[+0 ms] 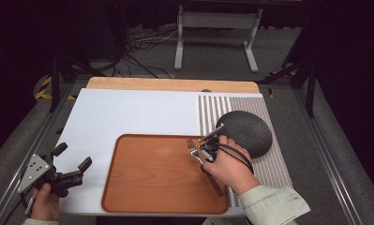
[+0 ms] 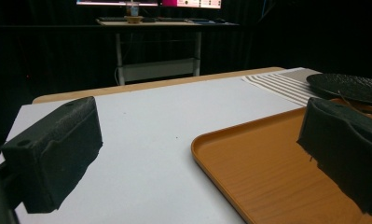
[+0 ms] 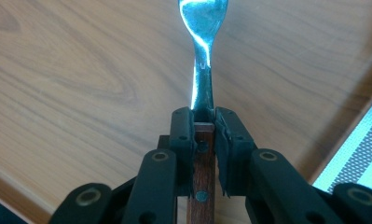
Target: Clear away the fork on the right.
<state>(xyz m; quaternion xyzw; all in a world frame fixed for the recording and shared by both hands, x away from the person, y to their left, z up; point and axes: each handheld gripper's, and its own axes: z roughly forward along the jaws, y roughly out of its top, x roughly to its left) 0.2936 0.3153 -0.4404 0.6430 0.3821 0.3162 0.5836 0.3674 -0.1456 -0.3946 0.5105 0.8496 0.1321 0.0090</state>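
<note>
A fork (image 1: 193, 149) with a steel head and a wooden handle (image 3: 202, 172) is clamped in my right gripper (image 1: 206, 155), just above the right part of the brown wooden tray (image 1: 156, 178). In the right gripper view both pads (image 3: 181, 135) press on the top of the handle, and the steel neck (image 3: 202, 70) reaches out over the tray's wood grain. My left gripper (image 1: 72, 164) hovers over the white mat at the table's front left, jaws wide apart and holding nothing. Its pads (image 2: 53, 154) frame the tray's near corner (image 2: 267, 172).
A dark round plate (image 1: 245, 131) lies on a striped placemat (image 1: 273, 164) right of the tray; its rim (image 2: 347, 86) is seen past the left gripper. The white mat (image 1: 128, 112) covers the table's left and middle. A desk frame stands on the floor behind.
</note>
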